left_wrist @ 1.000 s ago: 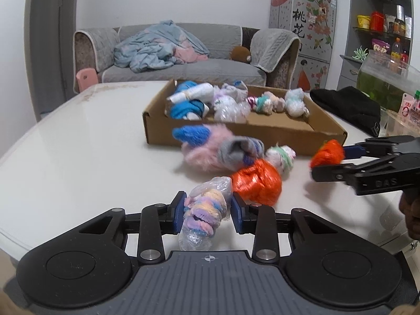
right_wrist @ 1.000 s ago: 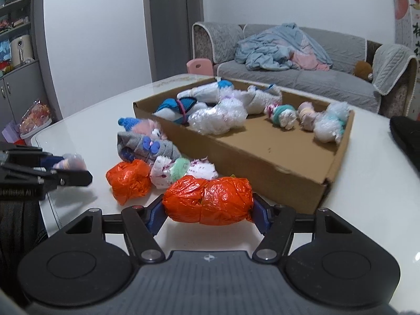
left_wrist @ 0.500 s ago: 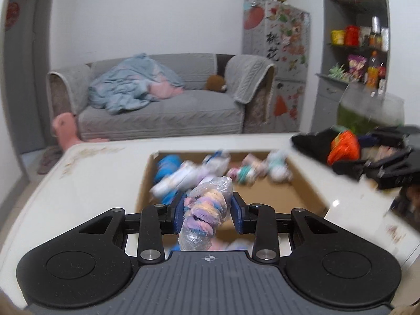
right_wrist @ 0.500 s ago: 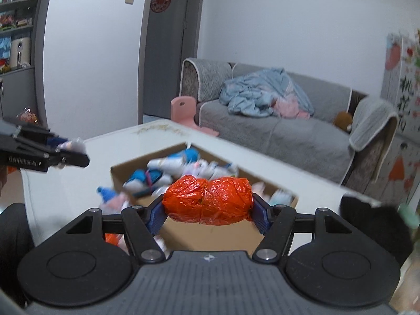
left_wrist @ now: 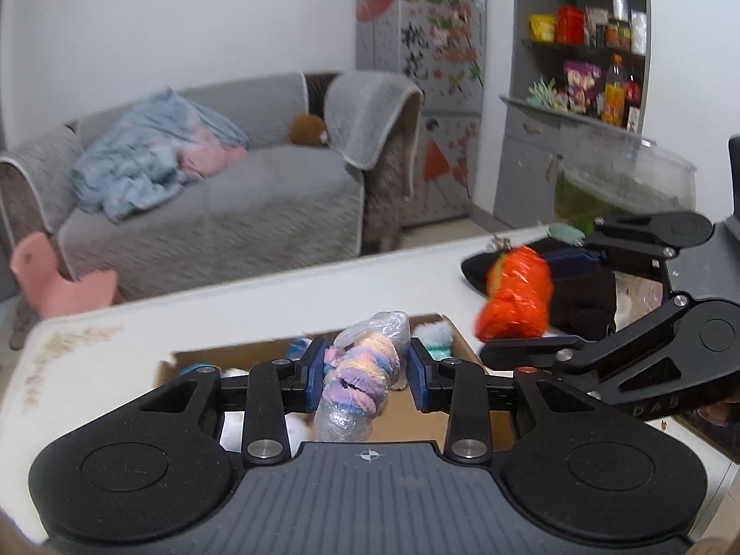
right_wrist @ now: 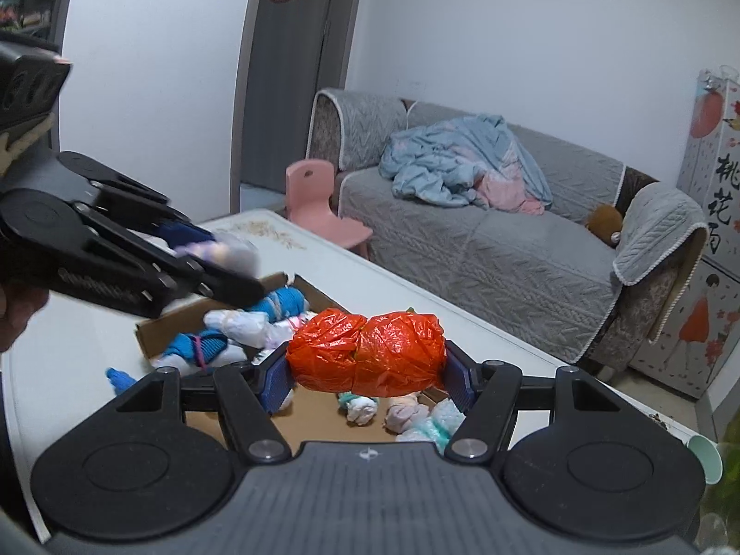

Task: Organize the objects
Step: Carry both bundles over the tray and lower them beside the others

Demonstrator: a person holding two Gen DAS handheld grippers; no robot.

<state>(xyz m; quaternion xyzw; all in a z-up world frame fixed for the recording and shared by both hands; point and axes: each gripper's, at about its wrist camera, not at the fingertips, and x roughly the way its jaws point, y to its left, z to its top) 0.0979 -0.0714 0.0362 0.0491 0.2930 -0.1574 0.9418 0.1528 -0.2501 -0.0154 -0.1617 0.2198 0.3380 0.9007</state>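
Note:
My left gripper (left_wrist: 365, 377) is shut on a pastel striped sock roll (left_wrist: 358, 379) wrapped in clear plastic, held in the air over the cardboard box (left_wrist: 444, 421). My right gripper (right_wrist: 367, 363) is shut on an orange plastic-wrapped bundle (right_wrist: 367, 354), also raised above the box (right_wrist: 319, 416). Several wrapped sock rolls (right_wrist: 240, 326) lie inside the box. In the left wrist view the right gripper (left_wrist: 522, 319) and its orange bundle (left_wrist: 515, 298) hang at the right. The left gripper (right_wrist: 217, 261) shows at the left of the right wrist view.
The box rests on a white table (left_wrist: 259, 305). A black cloth (left_wrist: 582, 296) lies at the table's right side, near a glass tank (left_wrist: 624, 185). A blue roll (right_wrist: 118, 377) lies outside the box. A grey sofa (right_wrist: 485, 249) and pink chair (right_wrist: 319, 203) stand beyond.
Both grippers rose from table height and moved over the box, each keeping its bundle. The loose rolls in front of the box have dropped out of the left wrist view.

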